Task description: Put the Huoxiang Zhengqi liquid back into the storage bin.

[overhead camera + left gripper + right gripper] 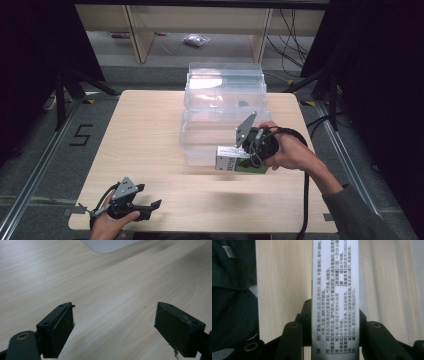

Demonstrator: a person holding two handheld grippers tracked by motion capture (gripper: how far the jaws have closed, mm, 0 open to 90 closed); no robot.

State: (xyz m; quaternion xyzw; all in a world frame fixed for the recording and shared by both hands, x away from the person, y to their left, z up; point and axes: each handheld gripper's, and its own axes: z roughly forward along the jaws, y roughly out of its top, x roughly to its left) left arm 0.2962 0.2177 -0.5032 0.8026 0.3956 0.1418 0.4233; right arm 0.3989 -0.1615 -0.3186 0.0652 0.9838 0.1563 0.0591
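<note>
One pale wooden table [150, 150] with rounded corners stands on a grey floor [45, 150], and a black "5" [81, 135] is marked on that floor just off the table's left edge. Black curtains close in both sides of the space. Beyond the table's far edge are light wooden shelf uprights [140, 35], loose black cables [295, 40] and one small crumpled clear bag [196, 40] on the floor.

One clear plastic bin [225, 107], large and seemingly with its lid swung open at the back, stands on the far half of the table, right of centre. One dark spot shows inside it; what it is cannot be told.

There are two grippers, one per hand. The right gripper [239, 156], held in the person's right hand [290, 150], is at the bin's near right corner, just above the tabletop. Its jaws pinch one small box [240, 164], white with a green side; in the right gripper view the box [335, 300] stands clamped between the jaws, its white face covered in fine printed text.

The left gripper [150, 207] is near the table's front left corner, held in the left hand [107, 225], well apart from the box and bin. In the left gripper view its jaws stand spread wide, with bare wood between them.
</note>
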